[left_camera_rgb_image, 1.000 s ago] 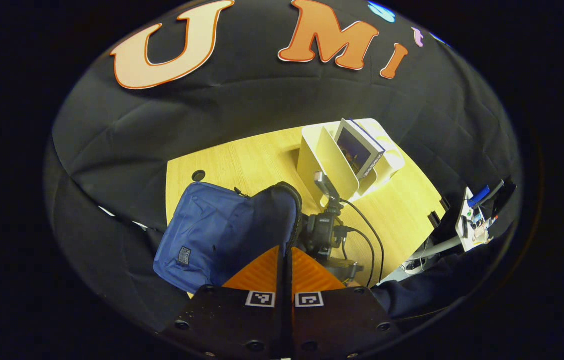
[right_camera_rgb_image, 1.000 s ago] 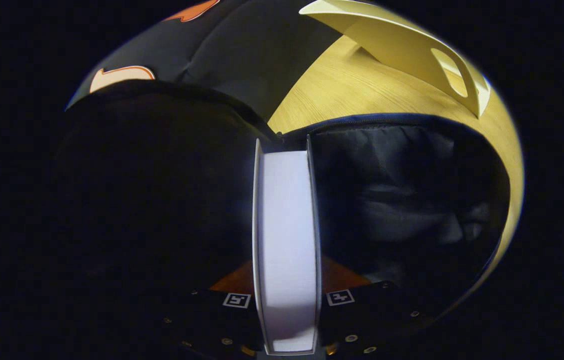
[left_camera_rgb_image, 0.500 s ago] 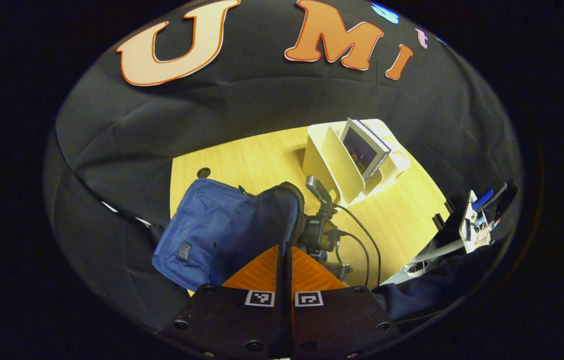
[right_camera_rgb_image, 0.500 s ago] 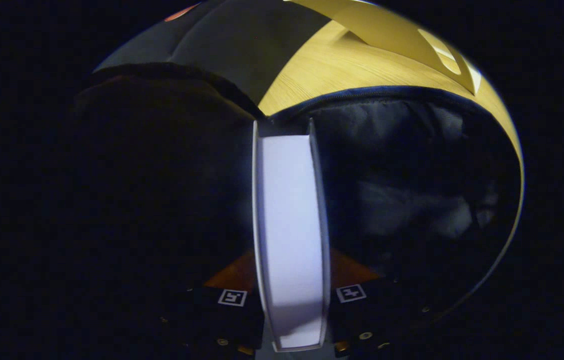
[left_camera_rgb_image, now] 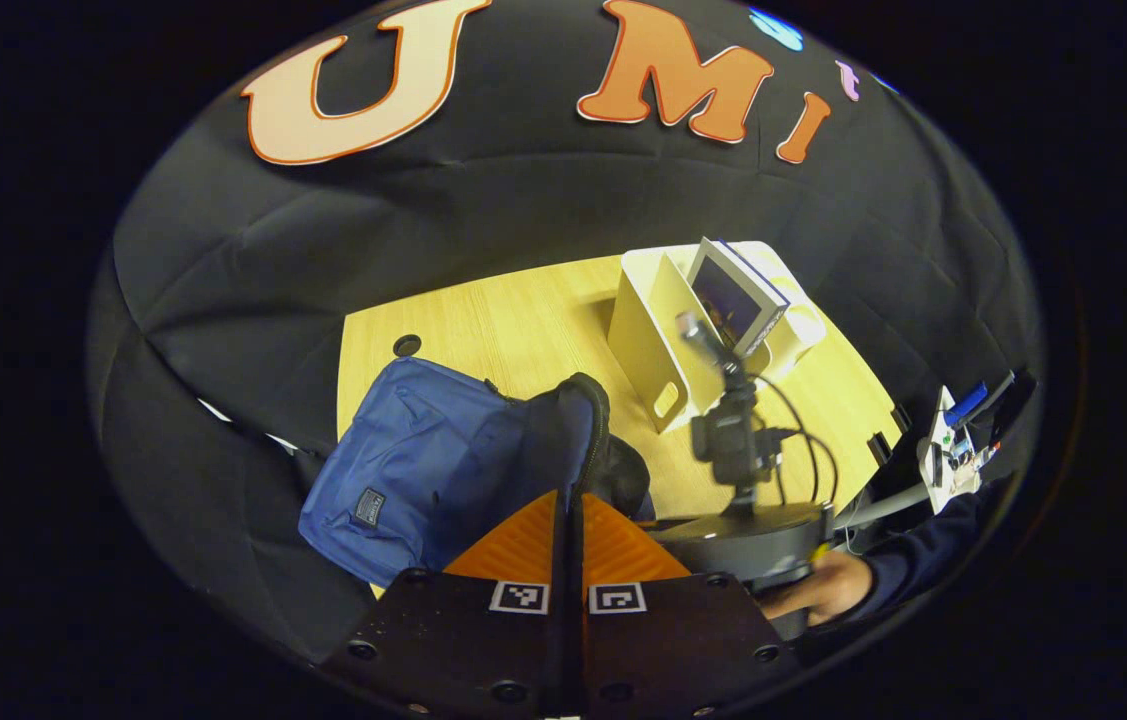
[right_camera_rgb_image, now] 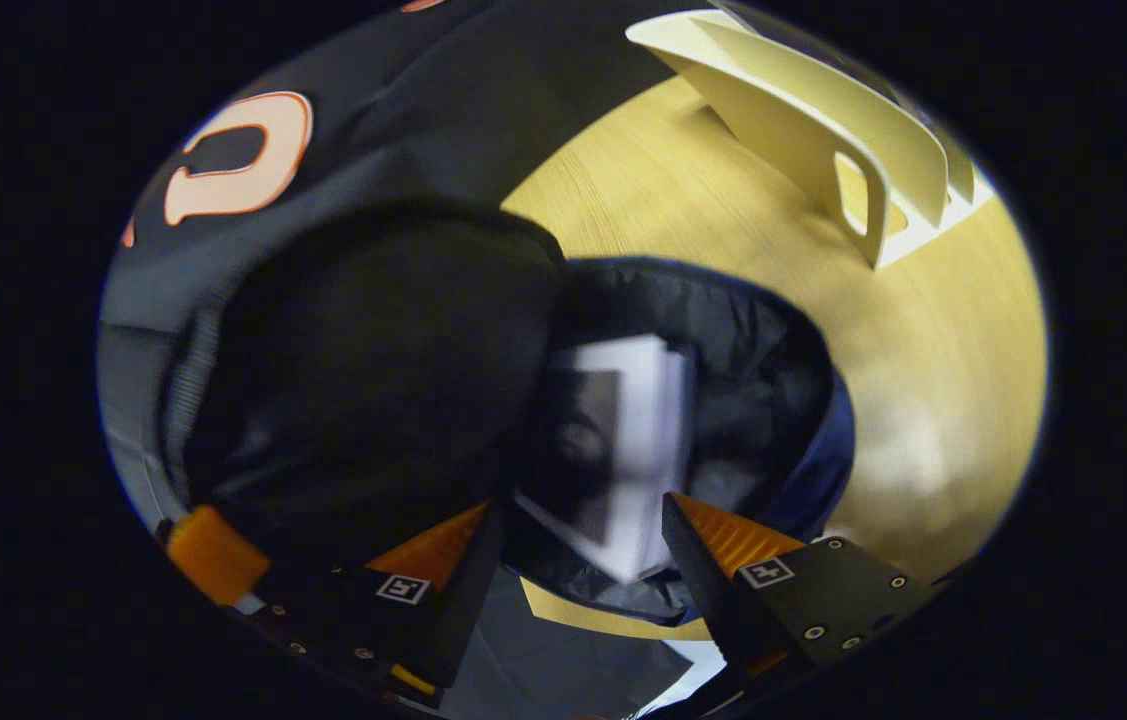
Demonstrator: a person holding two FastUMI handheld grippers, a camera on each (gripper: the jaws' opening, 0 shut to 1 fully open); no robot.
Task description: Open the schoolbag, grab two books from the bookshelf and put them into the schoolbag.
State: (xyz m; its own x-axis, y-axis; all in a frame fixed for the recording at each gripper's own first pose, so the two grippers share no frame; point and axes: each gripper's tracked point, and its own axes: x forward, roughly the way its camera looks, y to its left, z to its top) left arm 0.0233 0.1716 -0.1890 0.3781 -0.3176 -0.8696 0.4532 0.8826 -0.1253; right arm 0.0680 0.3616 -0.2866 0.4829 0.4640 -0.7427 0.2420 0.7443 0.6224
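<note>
Table w/ schoolbag, bookshelf

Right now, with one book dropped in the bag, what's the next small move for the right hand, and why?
Probably swing the right gripper toward the shelf for the second book. Its jaws are open, the first book lies inside the open bag, and the left gripper is shut at the flap.

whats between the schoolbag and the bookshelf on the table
In the left gripper view, bare wood tabletop lies between the blue schoolbag and the white bookshelf.
</note>
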